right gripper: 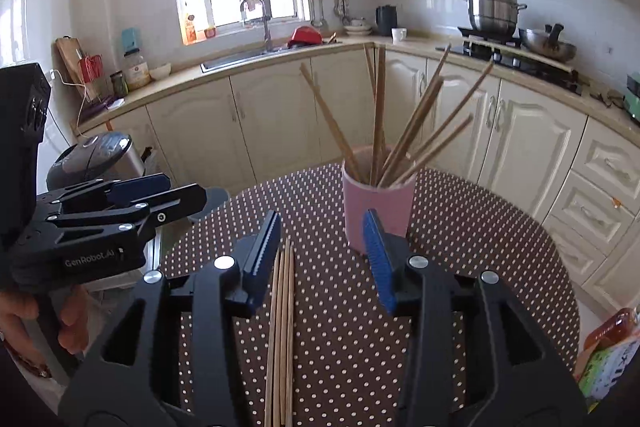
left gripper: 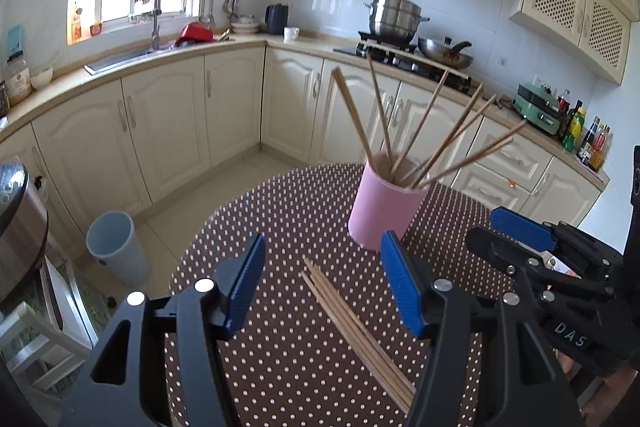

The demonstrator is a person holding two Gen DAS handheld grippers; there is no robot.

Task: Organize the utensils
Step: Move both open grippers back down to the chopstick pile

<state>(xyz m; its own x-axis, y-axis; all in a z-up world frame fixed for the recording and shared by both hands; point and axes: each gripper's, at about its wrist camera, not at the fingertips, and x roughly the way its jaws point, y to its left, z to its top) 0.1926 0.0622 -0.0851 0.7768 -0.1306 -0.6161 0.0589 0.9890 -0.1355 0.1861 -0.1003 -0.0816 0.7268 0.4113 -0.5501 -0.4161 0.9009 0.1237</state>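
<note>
My left gripper (left gripper: 324, 283) stands well open with nothing in it, jaws either side of the loose chopsticks (left gripper: 356, 323) lying flat on the dotted tablecloth (left gripper: 280, 347). My right gripper (right gripper: 320, 259) is parted about halfway and also empty; in its own view the same bundle runs from six o'clock up toward twelve, hard by the left jaw, not centred. The pink cup (left gripper: 382, 211) stands upright toward one o'clock from the left gripper, already bristling with chopsticks fanned out in every direction.

The step, as I judge it, is to pick up the flat bundle and stand it in the cup. To do it well I'd straddle the sticks squarely across their length, come low enough for the pads to catch the whole bunch, and close near the middle so they don't fan or swing. Then I'd aim for a gap among the upright ones, so nothing tips the cup.
</note>
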